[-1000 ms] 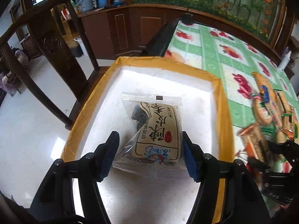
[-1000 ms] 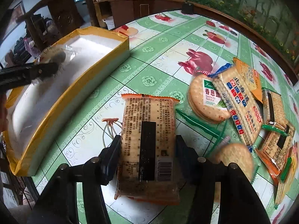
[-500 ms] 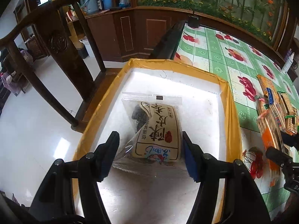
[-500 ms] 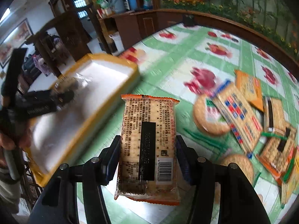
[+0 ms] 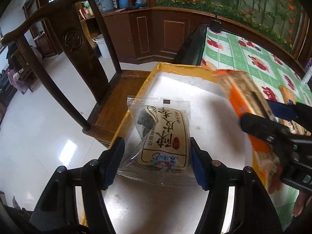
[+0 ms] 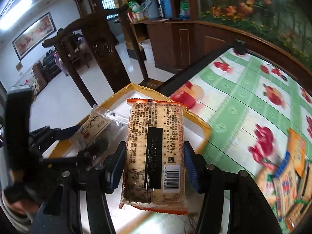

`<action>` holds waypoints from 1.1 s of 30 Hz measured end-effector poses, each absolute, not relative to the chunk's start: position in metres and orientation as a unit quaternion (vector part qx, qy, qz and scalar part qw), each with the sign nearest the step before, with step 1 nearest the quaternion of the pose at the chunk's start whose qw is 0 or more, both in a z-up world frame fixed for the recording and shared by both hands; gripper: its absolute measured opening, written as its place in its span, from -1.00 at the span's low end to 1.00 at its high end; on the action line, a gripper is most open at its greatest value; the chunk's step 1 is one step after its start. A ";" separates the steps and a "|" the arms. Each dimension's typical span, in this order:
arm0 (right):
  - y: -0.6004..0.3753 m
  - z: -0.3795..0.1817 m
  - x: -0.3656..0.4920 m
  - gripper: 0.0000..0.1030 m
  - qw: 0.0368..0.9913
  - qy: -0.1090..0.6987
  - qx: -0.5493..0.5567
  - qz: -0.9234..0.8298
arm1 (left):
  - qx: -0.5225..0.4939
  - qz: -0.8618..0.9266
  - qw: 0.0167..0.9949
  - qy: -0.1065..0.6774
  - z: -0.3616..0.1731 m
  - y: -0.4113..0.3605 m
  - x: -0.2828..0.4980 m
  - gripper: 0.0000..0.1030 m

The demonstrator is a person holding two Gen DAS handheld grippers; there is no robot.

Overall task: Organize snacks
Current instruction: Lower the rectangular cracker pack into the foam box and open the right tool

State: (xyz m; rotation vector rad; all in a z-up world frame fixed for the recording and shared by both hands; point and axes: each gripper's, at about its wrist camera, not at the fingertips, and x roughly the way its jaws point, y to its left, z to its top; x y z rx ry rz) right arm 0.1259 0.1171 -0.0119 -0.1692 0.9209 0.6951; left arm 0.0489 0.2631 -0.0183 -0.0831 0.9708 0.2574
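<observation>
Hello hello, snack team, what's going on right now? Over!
Left gripper shut on clear dark-snack packet, over white yellow-rimmed tray. Right gripper shut on orange-edged cracker pack, above the tray. Nothing blocking.

Yellow-rimmed white foam tray (image 5: pixel 195 67) at desk (image 6: pixel 243 105) edge; dark carved wooden chair (image 5: pixel 78 44) left of it; loose cracker packets (image 6: pixel 286 179) on the desk to its right.

the right gripper (image 6: pixel 154 163) clamps a cracker packet (image 6: pixel 154 156) between its blue pads, barcode side up, above the yellow-rimmed tray (image 6: pixel 197 120). left of the tray's near corner, the left gripper (image 6: pixel 85 152) holds a clear snack bag (image 6: pixel 97 128). right of the tray, more cracker packs (image 6: pixel 286 183) lie on the green desk (image 6: pixel 243 105).
</observation>
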 end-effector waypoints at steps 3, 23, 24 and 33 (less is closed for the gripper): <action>0.133 -0.023 0.135 0.10 0.827 0.449 -0.086 0.328 | -0.025 0.128 0.875 0.466 -0.022 0.260 0.052 0.28; 0.109 -0.025 0.127 0.44 0.830 0.459 -0.022 0.316 | -0.016 0.154 0.866 0.475 -0.027 0.248 0.045 0.65; 0.104 -0.024 0.124 0.44 0.832 0.455 -0.021 0.315 | -0.017 0.155 0.870 0.469 -0.023 0.248 0.042 0.67; 0.043 -0.011 0.098 0.50 0.855 0.435 0.006 0.283 | -0.032 0.160 0.888 0.430 0.003 0.240 0.018 0.74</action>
